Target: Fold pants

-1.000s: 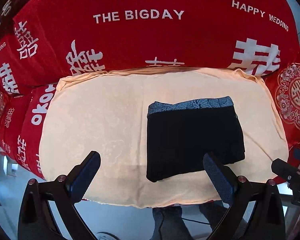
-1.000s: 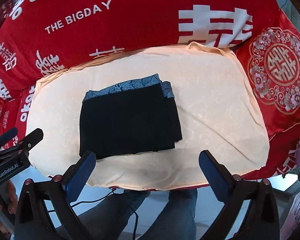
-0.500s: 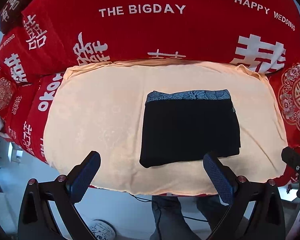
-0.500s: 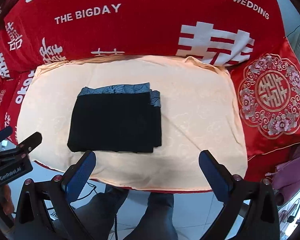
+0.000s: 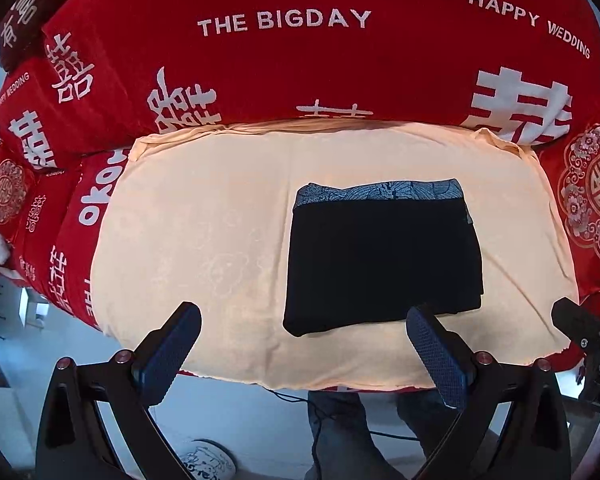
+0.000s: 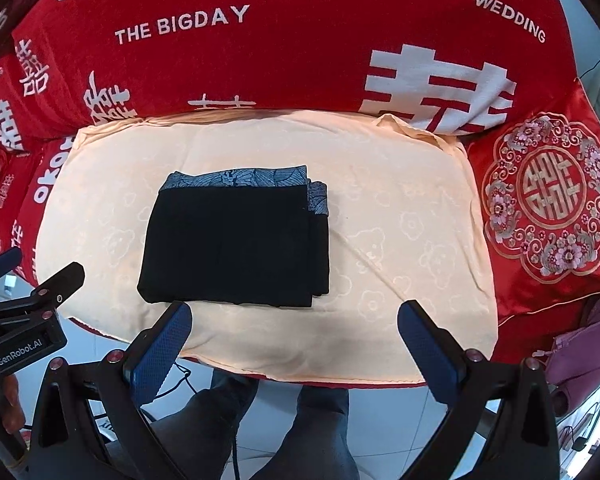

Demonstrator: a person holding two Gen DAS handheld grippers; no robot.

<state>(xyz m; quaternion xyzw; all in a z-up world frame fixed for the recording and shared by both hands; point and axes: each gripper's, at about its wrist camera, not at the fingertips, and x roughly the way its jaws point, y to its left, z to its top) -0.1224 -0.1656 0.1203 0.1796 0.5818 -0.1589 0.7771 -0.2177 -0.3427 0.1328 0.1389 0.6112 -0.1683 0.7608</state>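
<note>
You are seeing only the top layer of the folded pants; the layers beneath are hiding under it, showing just as thin edges at the right side. The back cushion is running out of the top edge, cutting off its upper lettering. In the left wrist view the right gripper is getting cropped by the right edge, so its fingers are not showing. Your legs are being cut off by the bottom edge.
</note>
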